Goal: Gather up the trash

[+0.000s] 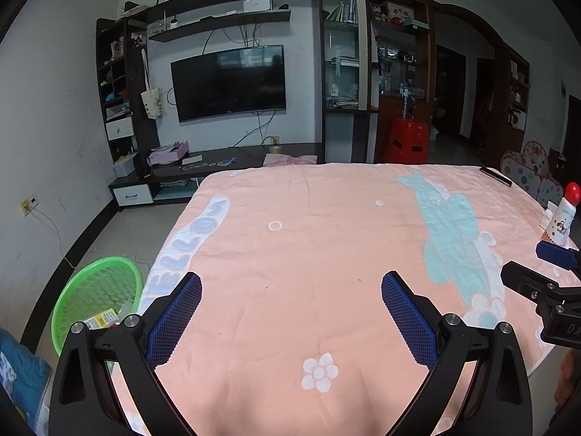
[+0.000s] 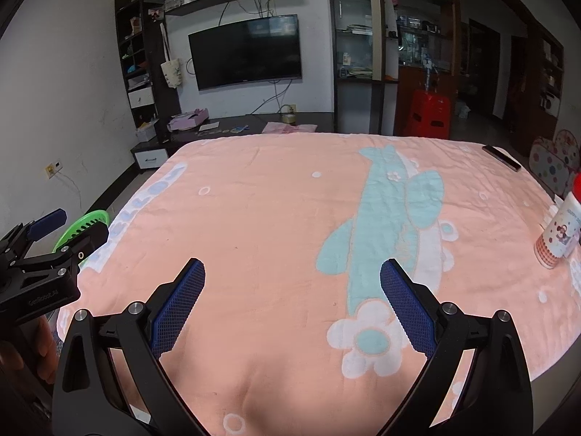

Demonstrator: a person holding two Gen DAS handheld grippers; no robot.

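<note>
My left tongs (image 1: pixel 290 290) are spread wide and hold nothing; below them lies only the pink cloth (image 1: pixel 308 236) that covers the worktop. My right tongs (image 2: pixel 292 278) are also spread wide and empty, over the same cloth, near the light blue figure (image 2: pixel 385 218) printed on it.

In the left wrist view the green basket (image 1: pixel 96 290) stands on the floor at the lower left of the frame, beside the edge of the worktop. Inside it I see a yellow and white packet (image 1: pixel 101 319) and some other pieces that I cannot tell apart.

At the right edge of both views a white bottle with a red cap (image 2: pixel 561 232) stands upright on the cloth. A small white thing stands just beside it, too small to tell. In the upper right, near the far edge of the worktop, lies a dark flat object (image 2: pixel 501 157).

In the lower left of the right wrist view a part of my hand (image 2: pixel 21 348) shows under the left tongs.
</note>
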